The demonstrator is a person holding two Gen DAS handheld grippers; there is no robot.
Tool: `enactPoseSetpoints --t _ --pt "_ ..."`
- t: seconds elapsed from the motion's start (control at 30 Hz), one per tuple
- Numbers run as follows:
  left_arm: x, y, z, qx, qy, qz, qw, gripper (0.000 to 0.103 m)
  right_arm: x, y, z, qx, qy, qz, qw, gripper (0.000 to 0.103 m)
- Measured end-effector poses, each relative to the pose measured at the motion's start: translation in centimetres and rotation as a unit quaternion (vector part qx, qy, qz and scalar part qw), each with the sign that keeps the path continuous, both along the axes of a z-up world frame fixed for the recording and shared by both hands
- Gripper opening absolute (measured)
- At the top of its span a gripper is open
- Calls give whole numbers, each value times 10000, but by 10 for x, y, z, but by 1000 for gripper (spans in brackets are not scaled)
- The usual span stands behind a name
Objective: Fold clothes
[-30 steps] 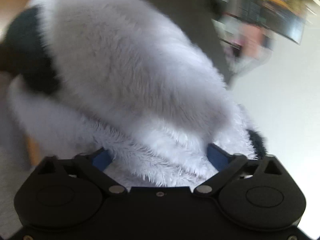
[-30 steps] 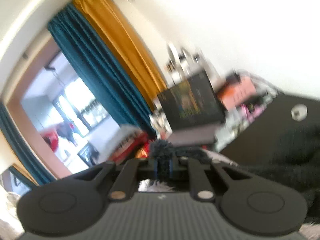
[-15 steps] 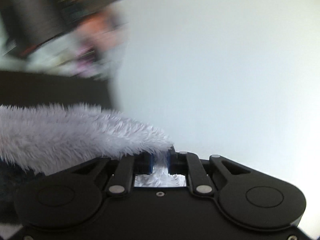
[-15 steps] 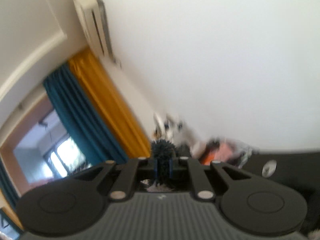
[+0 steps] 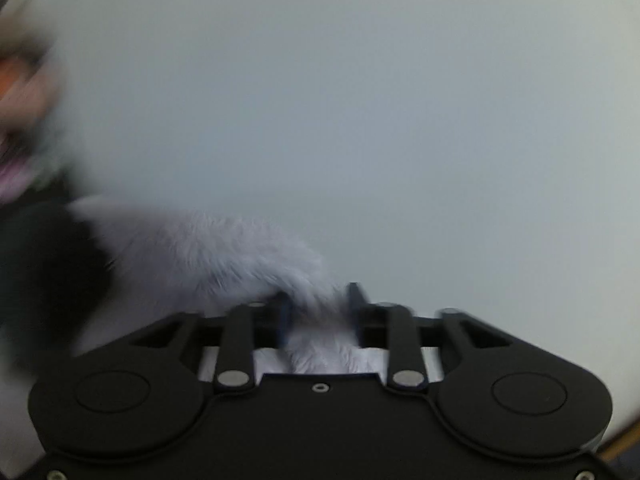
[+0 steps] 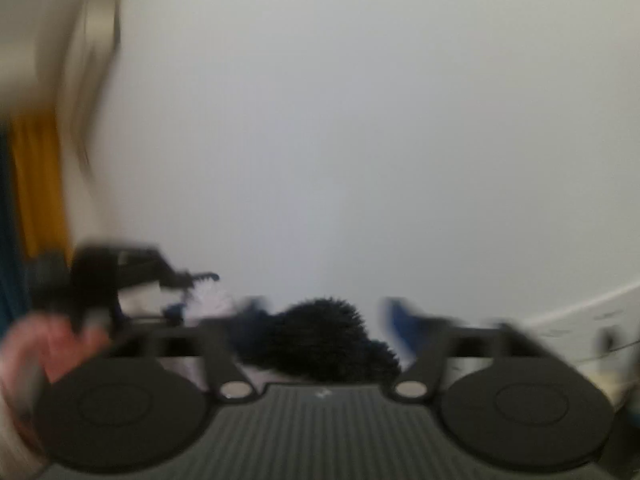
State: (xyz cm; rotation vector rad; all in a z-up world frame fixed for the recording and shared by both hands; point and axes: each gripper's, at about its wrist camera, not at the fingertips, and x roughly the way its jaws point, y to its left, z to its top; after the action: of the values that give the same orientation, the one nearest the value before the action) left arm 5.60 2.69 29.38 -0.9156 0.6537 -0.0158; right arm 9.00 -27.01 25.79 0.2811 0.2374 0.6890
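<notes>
Mostly plain white wall (image 5: 360,120) ahead.

Left gripper (image 5: 318,312) jaws opening, white fur between them. Right gripper (image 6: 324,320) jaws opening wide, black fur lying between, pads clear.

Before you, the fluffy white long-pile fleece garment (image 5: 208,256) looks soft and shaggy, its black furry patch (image 6: 320,332) bristly. Your matt black plastic left gripper (image 5: 318,312) carries shiny metal rivets; the matt right gripper (image 6: 320,320) has a ribbed grey top. The plain white wall (image 5: 360,120) looks smooth and matt.
</notes>
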Motion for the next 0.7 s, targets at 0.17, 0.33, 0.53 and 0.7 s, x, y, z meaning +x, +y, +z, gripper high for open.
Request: enactPoseSetpoints --t 0.17,0.33,0.53,0.7 --pt "-10 0 -86 1 1442 -426 9886 68 -26 24 -69 -2401 214 976 9656 100" --pt "-56 5 -107 219 1894 -1041 9761 80 -30 25 -117 -3333 1081 1000 9313 100" --pt "-123 10 -128 566 2523 -1869 9477 96 -21 23 -118 -3522 1871 1522 9043 102" --pt "-139 2 -182 949 3420 -1743 9185 95 -9 55 -164 -4017 2272 1737 8700 102"
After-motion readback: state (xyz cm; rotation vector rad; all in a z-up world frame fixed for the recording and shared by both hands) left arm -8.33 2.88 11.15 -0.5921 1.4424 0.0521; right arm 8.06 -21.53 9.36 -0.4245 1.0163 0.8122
